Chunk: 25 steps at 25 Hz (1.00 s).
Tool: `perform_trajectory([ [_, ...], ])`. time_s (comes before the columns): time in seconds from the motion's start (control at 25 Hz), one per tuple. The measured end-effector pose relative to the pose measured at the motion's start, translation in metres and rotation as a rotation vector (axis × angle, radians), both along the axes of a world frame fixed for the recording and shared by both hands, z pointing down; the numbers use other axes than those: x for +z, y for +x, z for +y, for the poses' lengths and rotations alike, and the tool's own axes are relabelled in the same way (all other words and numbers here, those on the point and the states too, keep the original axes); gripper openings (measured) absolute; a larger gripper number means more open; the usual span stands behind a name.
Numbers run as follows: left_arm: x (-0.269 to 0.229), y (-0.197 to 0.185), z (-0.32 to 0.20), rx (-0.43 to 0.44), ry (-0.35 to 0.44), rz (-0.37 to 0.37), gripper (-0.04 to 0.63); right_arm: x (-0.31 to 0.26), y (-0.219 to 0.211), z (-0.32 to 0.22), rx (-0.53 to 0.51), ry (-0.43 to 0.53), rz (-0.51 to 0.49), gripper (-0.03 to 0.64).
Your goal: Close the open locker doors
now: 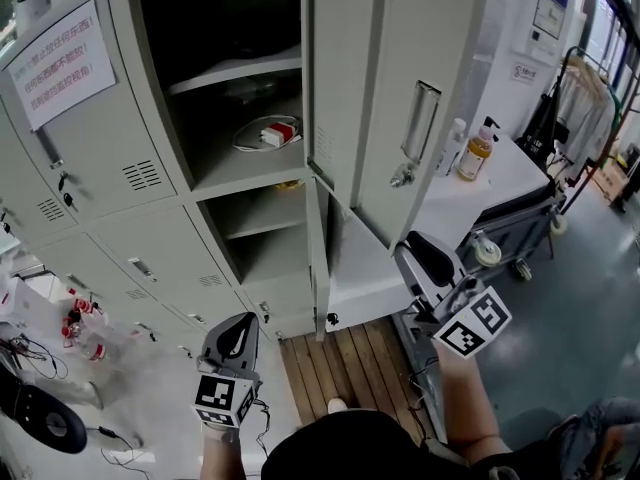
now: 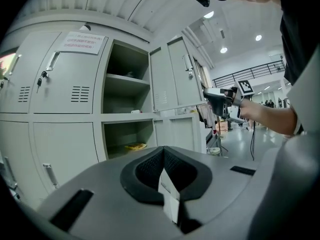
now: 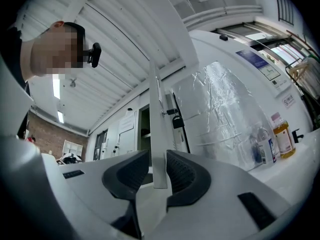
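**Right gripper** (image 3: 158,158): we read its jaws as spread. The free edge of the upper door (image 3: 157,124) stands between the pads with a gap on either side, so nothing is pinched. That edge runs upright, and its lower end sits in the jaw gap. A bunch of keys (image 3: 176,120) hangs on the door face just right of the edge.

**Position in the scene.** In the head view the right gripper (image 1: 418,256) sits at the near lower corner of the upper door (image 1: 440,68), which stands out from the locker bank (image 1: 110,158) toward us. The upper compartment (image 1: 215,28) lies to the left of the gripper and farther away. We judge that the closing stroke must therefore go leftward, carrying the free edge round toward the bank.

**Lower door** (image 1: 360,268): also open, just below and left of the right gripper.

**Left gripper** (image 2: 167,184): its jaws are pressed together and we see nothing held. In the head view it (image 1: 236,333) hangs low, near and to the left, well apart from both doors.

**Nearer hand.** The right hand is much the nearer to both open doors, so we judge it better placed for the push.
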<state>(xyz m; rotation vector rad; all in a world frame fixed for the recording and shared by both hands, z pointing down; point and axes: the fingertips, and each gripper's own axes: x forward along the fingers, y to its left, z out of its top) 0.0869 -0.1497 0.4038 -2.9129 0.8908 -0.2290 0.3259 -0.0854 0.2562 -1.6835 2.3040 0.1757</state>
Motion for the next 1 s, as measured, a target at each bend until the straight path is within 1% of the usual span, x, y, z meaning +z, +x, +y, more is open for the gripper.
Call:
perform_trajectory([
  [0.08,0.001,-0.008,0.000,-0.009,-0.006,-0.005,0.017,-0.001,-0.004,-0.001,0.003,0.004,-0.003,0.123],
  [0.24,-0.001,-0.023,0.001,-0.019,0.021,0.002,0.017,0.000,-0.011,-0.001,0.011,0.006,-0.012,0.118],
  [0.4,0.004,-0.046,0.006,-0.055,0.003,0.008,0.017,0.001,-0.025,-0.003,0.008,-0.006,-0.001,0.112],
  [0.52,0.008,-0.064,0.011,-0.079,-0.003,0.011,0.017,0.000,-0.042,-0.008,-0.009,-0.022,0.037,0.111],
  [0.64,0.014,-0.087,0.016,-0.116,-0.025,0.018,0.017,0.000,-0.061,-0.013,-0.015,-0.037,0.067,0.112],
  [0.72,0.018,-0.104,0.021,-0.138,-0.040,0.023,0.017,-0.001,-0.074,-0.016,-0.006,-0.046,0.078,0.112],
  [0.88,0.024,-0.137,0.025,-0.180,-0.039,0.025,0.017,0.001,-0.101,-0.028,0.018,-0.066,0.106,0.112],
  [1.0,0.029,-0.161,0.029,-0.213,-0.046,0.027,0.017,0.000,-0.120,-0.038,0.023,-0.080,0.105,0.112],
])
